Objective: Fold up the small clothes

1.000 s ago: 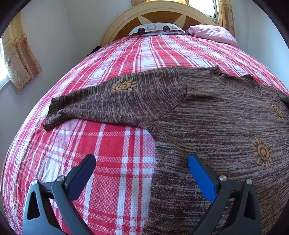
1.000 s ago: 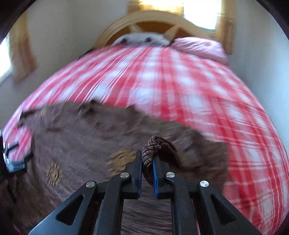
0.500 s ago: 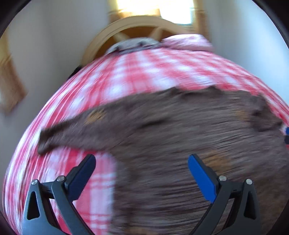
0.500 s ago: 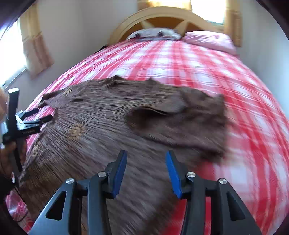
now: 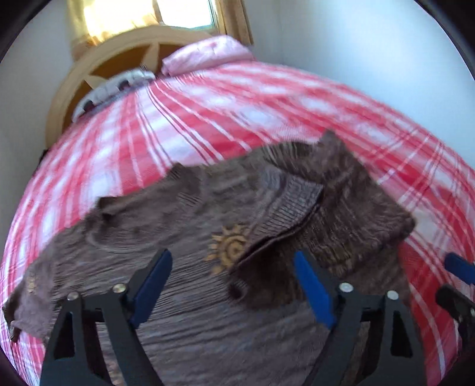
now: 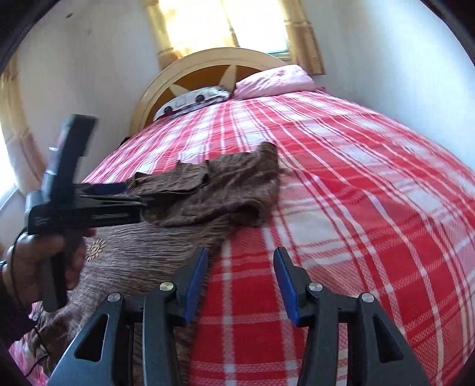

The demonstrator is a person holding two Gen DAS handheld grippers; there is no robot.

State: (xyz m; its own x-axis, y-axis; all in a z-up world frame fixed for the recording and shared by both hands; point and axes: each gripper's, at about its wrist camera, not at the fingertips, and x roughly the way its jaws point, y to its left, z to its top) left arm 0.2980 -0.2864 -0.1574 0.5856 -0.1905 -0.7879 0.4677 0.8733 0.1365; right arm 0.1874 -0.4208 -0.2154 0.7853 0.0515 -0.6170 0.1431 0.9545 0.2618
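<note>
A brown knit sweater [image 5: 184, 225] with orange sun motifs lies flat on the red plaid bed [image 5: 207, 112]; it also shows in the right wrist view [image 6: 142, 255]. Its right sleeve [image 5: 341, 207] is folded over the body. My left gripper [image 5: 234, 285] is open and empty, hovering above the sweater's chest. It appears from the side in the right wrist view [image 6: 127, 196], held by a hand. My right gripper [image 6: 240, 282] is open and empty, above the sweater's right edge and the bedspread. Its fingertips [image 5: 458, 267] show at the right edge of the left wrist view.
A pink pillow [image 6: 276, 80] and a patterned pillow [image 6: 193, 101] lie against the wooden headboard [image 6: 207, 65]. Walls flank the bed on both sides, with a curtained window [image 6: 225, 23] behind. Bare plaid bedspread [image 6: 371, 207] stretches to the right of the sweater.
My right gripper let go of the sleeve, which now lies folded over the body, and drew back to the sweater's right edge. My left gripper swung right, over the sweater's chest.
</note>
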